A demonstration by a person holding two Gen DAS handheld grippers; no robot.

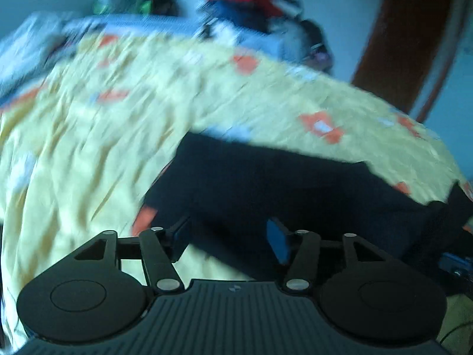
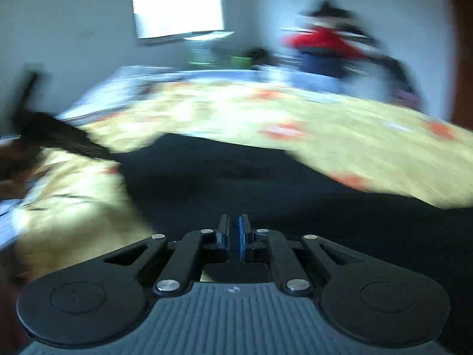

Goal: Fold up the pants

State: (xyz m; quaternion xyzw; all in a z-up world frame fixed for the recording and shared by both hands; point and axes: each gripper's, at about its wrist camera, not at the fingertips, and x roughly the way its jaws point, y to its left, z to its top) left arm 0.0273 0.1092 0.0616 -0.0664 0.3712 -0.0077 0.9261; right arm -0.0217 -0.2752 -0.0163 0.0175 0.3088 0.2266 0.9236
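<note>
On yellow patterned bedspread (image 1: 88, 148): dark navy fabric pants (image 1: 280, 183) spread flat, near bed edge. Left gripper (image 1: 229, 239) over pants, jaws apart, nothing between pads. Right gripper (image 2: 233, 233) clenched, whether cloth pinched unclear. Red-blue clothes pile (image 1: 251, 3) behind, blurred.

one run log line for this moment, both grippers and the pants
left gripper: open, nothing held | right gripper: shut, grip unclear | pants: dark, on yellow bedspread | views blurred

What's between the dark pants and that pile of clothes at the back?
Only the yellow bedspread with orange patches; that stretch between the pants and the clothes pile looks bare in both wrist views, though blurred.
</note>
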